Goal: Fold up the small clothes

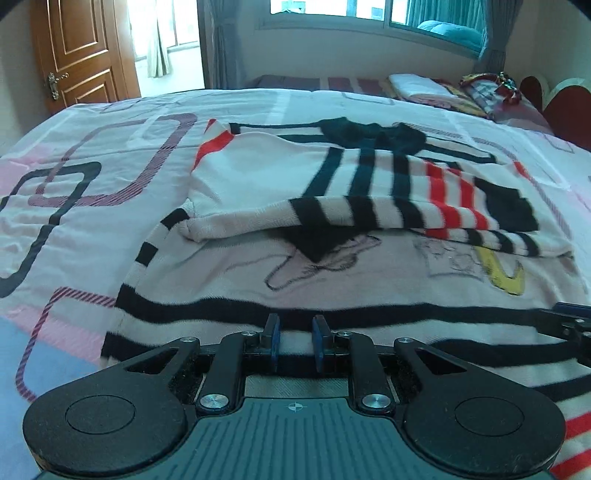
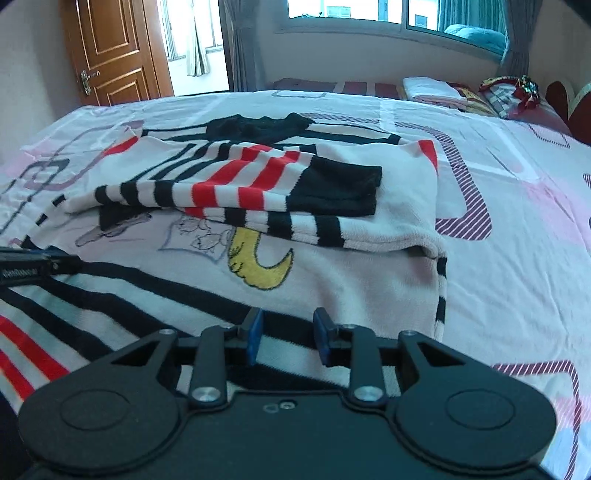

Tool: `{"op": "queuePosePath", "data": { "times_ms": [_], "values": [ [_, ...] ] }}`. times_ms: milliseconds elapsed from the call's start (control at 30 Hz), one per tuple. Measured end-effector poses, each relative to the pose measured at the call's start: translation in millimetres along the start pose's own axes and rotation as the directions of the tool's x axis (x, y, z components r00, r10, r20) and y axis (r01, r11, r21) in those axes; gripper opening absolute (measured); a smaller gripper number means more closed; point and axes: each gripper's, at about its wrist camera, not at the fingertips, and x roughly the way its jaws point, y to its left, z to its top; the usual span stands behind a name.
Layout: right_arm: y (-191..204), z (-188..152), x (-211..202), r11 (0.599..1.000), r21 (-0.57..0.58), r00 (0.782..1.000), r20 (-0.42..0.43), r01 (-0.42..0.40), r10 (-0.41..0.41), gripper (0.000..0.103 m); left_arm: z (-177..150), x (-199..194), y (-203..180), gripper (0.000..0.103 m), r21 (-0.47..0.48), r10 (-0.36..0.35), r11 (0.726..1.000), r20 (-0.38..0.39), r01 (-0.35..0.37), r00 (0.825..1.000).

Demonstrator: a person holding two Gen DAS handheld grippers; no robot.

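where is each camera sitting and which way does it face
Left wrist: sits on the left claw, looking forward and down across the striped sweater on the bed toward the door; the right claw's tip shows at the right edge.
Right wrist: sits on the right claw, facing the same way; the left claw's tip shows at its left edge.
Both share the sweater, its folded-over sleeves, bed, door and window.

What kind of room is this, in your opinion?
Most likely a bedroom in a home: a bed with a patterned sheet, folded bedding near its far end, a curtained window and a wooden door.
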Motion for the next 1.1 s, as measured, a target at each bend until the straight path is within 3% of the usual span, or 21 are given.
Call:
{"op": "queuePosePath", "data": {
  "times_ms": [267,400,500,567,767,967,1100],
  "values": [
    [29.9,-2.3,-30.5,0.998,0.011,0.998,0.043,-0.056,0.055,0.031,-10.8,-24.4,-24.2,0.019,0.102,-0.128,0.987,0.017,0.126,0.992],
    [58.0,-13.0,-35.4,0.999,0.001,0.998,0.038,-0.049,0.049,0.033,-32.9,-22.0,-24.2,0.019,0.176,-0.148,0.973,-0.022,0.150,0.989],
    [76.4,-26.0,-29.9,0.999,-0.029,0.999,-0.009,-0.032,0.031,0.033,-53.1,-34.4,-8.9,0.019,0.233,-0.152,0.962,0.021,0.143,0.988],
    [79.5,-41.1,-26.4,0.999,-0.048,0.999,-0.042,0.019,-0.021,0.033,-61.9,-41.4,8.2,0.019,0.230,-0.162,0.961,0.022,0.153,0.987],
    [59.1,-68.3,-55.1,0.989,-0.003,0.988,-0.020,0.150,-0.150,0.033,-81.5,-56.6,57.0,0.019,0.179,-0.161,0.971,0.011,0.157,0.987],
    [54.9,-89.3,-73.8,0.969,-0.011,0.969,-0.029,0.246,-0.246,0.038,-96.0,-72.6,75.6,0.019,0.178,-0.156,0.972,-0.008,0.155,0.988],
    [71.1,-91.9,-95.0,0.983,0.030,0.984,0.000,0.180,-0.181,0.038,-98.0,-93.5,73.3,0.020,0.137,-0.211,0.968,-0.013,0.211,0.977]
  ]
}}
